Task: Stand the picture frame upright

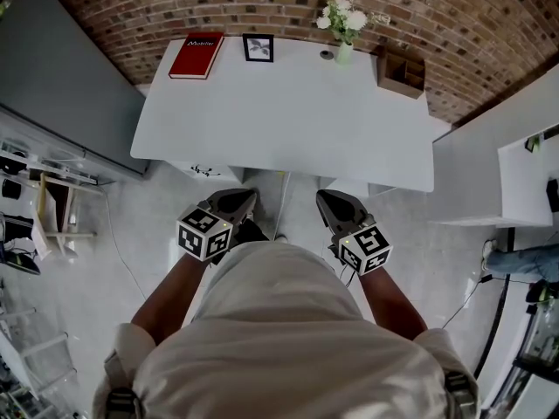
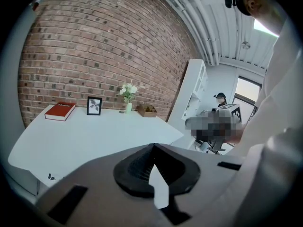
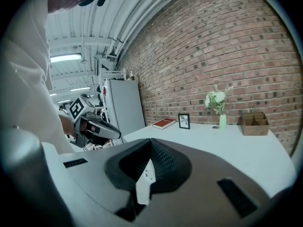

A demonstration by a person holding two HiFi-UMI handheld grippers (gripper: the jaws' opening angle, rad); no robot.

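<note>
A small black picture frame (image 1: 258, 48) stands upright at the far edge of the white table (image 1: 288, 120), against the brick wall. It also shows in the left gripper view (image 2: 94, 105) and the right gripper view (image 3: 183, 121). My left gripper (image 1: 247, 199) and right gripper (image 1: 327, 201) hang side by side in front of the table's near edge, close to my body. Both are shut with nothing between their jaws. The right gripper view also catches the left gripper (image 3: 116, 134) off to its left.
A red book (image 1: 196, 56) lies left of the frame. A vase of white flowers (image 1: 344, 24) and a wooden organiser (image 1: 401, 71) stand to its right. A grey cabinet (image 1: 61, 94) is at the left, white furniture (image 1: 515, 164) at the right, and a cable (image 1: 283, 201) runs on the floor.
</note>
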